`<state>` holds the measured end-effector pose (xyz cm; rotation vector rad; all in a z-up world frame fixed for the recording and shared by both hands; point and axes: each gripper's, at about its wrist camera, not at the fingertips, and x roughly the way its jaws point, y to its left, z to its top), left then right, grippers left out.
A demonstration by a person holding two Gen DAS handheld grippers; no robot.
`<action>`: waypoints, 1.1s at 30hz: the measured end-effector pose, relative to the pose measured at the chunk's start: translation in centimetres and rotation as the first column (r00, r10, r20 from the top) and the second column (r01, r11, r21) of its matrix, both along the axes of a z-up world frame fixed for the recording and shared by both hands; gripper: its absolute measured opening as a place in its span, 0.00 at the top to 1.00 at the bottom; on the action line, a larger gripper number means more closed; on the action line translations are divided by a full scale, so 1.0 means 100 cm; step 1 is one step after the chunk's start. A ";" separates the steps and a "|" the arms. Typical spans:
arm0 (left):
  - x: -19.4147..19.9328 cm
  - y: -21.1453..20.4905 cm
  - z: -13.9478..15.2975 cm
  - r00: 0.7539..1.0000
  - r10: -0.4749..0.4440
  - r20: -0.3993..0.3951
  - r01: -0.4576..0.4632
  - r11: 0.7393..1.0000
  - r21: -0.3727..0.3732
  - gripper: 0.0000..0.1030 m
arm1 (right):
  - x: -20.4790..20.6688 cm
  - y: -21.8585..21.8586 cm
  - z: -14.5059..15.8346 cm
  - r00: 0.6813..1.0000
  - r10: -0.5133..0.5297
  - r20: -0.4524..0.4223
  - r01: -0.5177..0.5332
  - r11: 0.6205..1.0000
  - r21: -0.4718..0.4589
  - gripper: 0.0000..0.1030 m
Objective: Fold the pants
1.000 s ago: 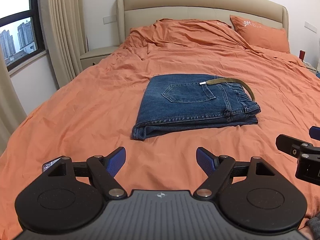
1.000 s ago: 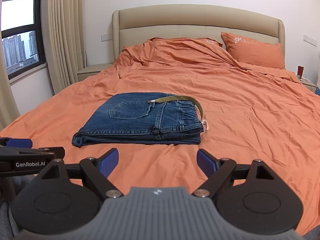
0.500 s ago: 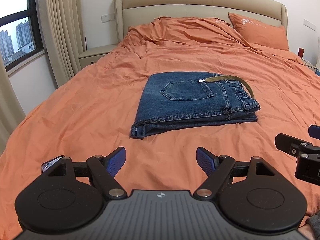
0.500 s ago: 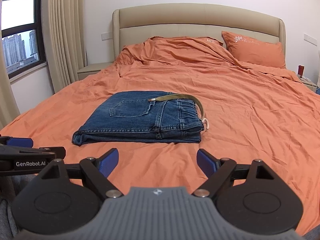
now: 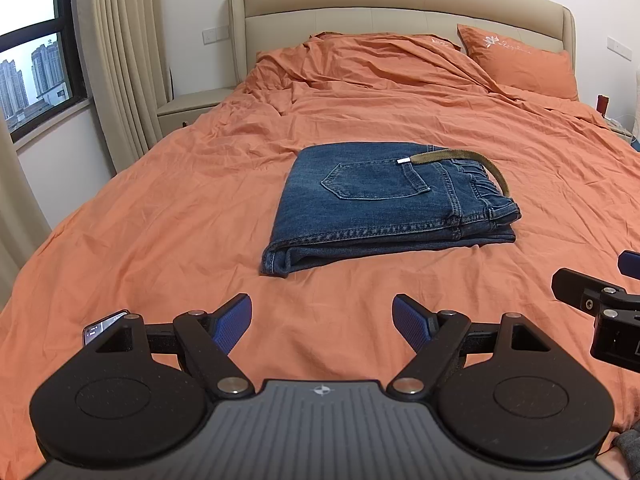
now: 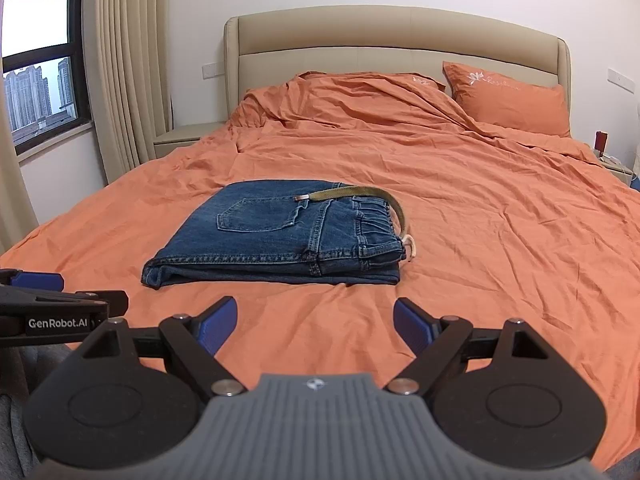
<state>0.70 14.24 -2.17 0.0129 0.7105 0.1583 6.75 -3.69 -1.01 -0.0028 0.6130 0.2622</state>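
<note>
The blue jeans (image 5: 384,200) lie folded into a flat rectangle on the orange bed sheet (image 5: 160,216), back pocket up, with an olive belt (image 5: 472,160) curving over the waistband. They also show in the right wrist view (image 6: 288,236). My left gripper (image 5: 322,322) is open and empty, hovering near the bed's foot, well short of the jeans. My right gripper (image 6: 316,322) is open and empty too, beside the left one and at a similar distance from the jeans.
A phone (image 5: 104,326) lies on the sheet just left of my left gripper. An orange pillow (image 5: 524,64) and rumpled duvet lie by the beige headboard (image 5: 400,4). A nightstand (image 5: 192,106), curtains and window are on the left.
Both grippers have drawn back slightly and risen, so the jeans sit a little higher in view. The jeans have not moved. Both grippers stay open.
</note>
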 end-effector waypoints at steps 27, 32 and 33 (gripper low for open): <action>0.001 0.002 -0.001 1.000 -0.016 -0.004 0.016 1.000 -0.006 0.09 | -0.002 0.000 0.000 1.000 0.000 0.004 0.000 1.000 0.000 0.21; 0.000 0.003 -0.001 1.000 -0.030 -0.001 0.030 0.999 -0.015 0.09 | -0.003 0.000 0.001 1.000 0.002 0.006 -0.002 1.000 0.002 0.21; 0.001 0.005 -0.001 0.999 -0.032 -0.002 0.032 0.999 -0.021 0.09 | -0.003 0.000 0.001 1.000 0.001 0.006 -0.001 1.000 0.002 0.21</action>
